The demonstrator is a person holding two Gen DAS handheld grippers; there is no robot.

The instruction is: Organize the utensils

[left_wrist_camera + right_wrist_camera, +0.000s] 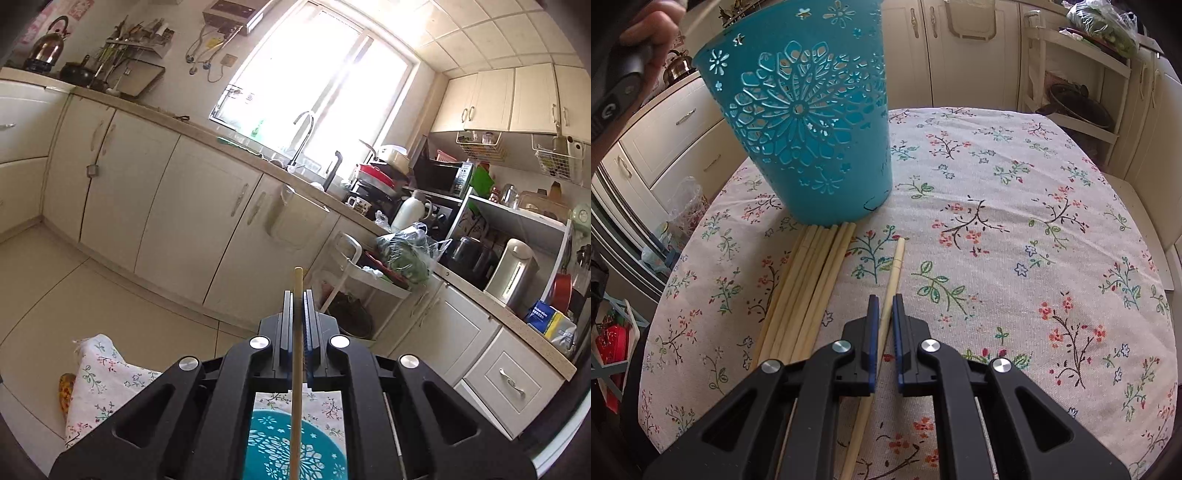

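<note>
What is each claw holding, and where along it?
Left claw: a chopstick, pinched just below its far end. Right claw: a single chopstick lying on the tablecloth, gripped around mid-length.

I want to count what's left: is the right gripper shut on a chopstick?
Yes: the right gripper is shut on a single chopstick on the tablecloth.
</note>
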